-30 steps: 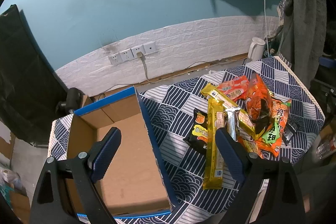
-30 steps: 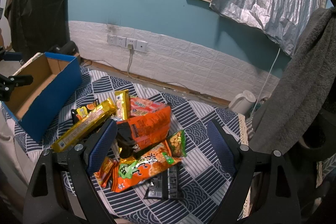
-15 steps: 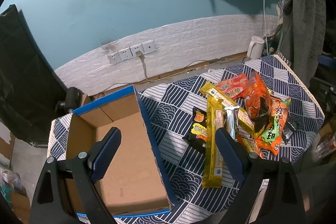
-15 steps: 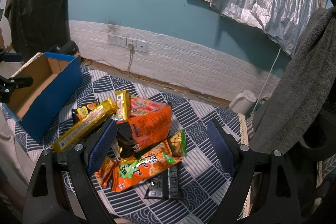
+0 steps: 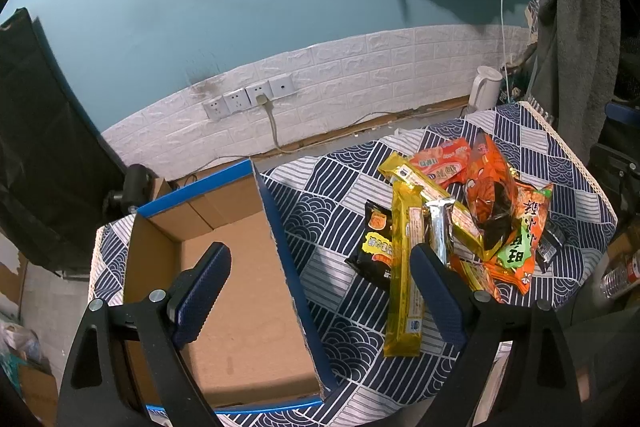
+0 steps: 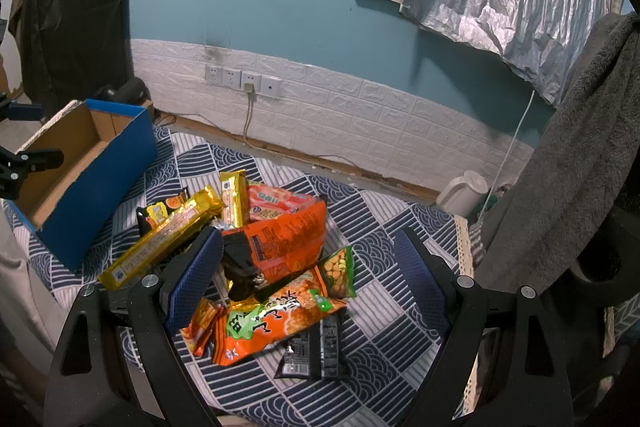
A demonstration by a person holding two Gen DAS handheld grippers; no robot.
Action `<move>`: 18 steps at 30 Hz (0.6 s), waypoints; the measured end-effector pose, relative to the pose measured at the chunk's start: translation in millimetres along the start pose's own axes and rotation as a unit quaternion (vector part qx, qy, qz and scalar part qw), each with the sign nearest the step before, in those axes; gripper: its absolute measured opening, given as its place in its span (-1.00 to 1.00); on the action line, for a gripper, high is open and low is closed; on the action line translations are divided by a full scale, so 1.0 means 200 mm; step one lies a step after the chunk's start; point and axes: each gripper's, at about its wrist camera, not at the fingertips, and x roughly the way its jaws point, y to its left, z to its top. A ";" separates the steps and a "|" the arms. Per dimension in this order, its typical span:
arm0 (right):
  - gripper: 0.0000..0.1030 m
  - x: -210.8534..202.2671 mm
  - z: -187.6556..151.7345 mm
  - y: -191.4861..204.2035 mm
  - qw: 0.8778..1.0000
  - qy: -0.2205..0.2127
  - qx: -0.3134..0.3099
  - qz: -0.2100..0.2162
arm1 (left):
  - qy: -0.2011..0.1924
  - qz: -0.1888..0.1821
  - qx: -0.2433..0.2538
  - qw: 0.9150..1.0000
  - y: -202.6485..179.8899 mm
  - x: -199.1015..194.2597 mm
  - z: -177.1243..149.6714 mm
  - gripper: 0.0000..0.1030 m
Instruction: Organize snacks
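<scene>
The left gripper [image 5: 320, 291] hangs with its blue ribbed fingers [image 5: 202, 289] spread wide and nothing between them; its left finger is above the brown floor of the cardboard box [image 5: 240, 307], its right finger [image 5: 438, 293] just beside the long gold bar packet [image 5: 405, 267]. The box is open-topped, blue outside, raw corrugated card inside, and sits on the tablecloth [image 5: 332, 195], a fabric printed in navy and white wave and stripe blocks.

The right gripper [image 6: 306, 283] is likewise spread, holding nothing, poised over the snack pile. Between its fingers lie a glossy orange crinkled bag [image 6: 288, 239], an orange-and-green chip bag [image 6: 272, 319] and a small green peanut packet [image 6: 340, 273]; a dark flat packet [image 6: 316, 349] lies at the pile's near edge. Left of the left finger [image 6: 192, 281] a gold bar packet [image 6: 160, 239] lies slantwise, with a second gold bar [image 6: 234, 197] and a black-and-orange pouch [image 6: 160, 213] behind it. The blue box [image 6: 100, 171] stands well apart to the left.
</scene>
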 end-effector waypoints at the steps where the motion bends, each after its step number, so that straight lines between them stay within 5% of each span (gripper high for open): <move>1: 0.67 0.00 0.00 0.00 1.000 0.000 0.000 0.000 | 0.000 0.000 0.000 1.000 0.00 0.00 0.00 0.80; 18: 0.67 0.00 0.01 0.00 1.000 0.003 0.000 0.000 | 0.008 -0.003 0.003 1.000 -0.01 0.03 -0.01 0.80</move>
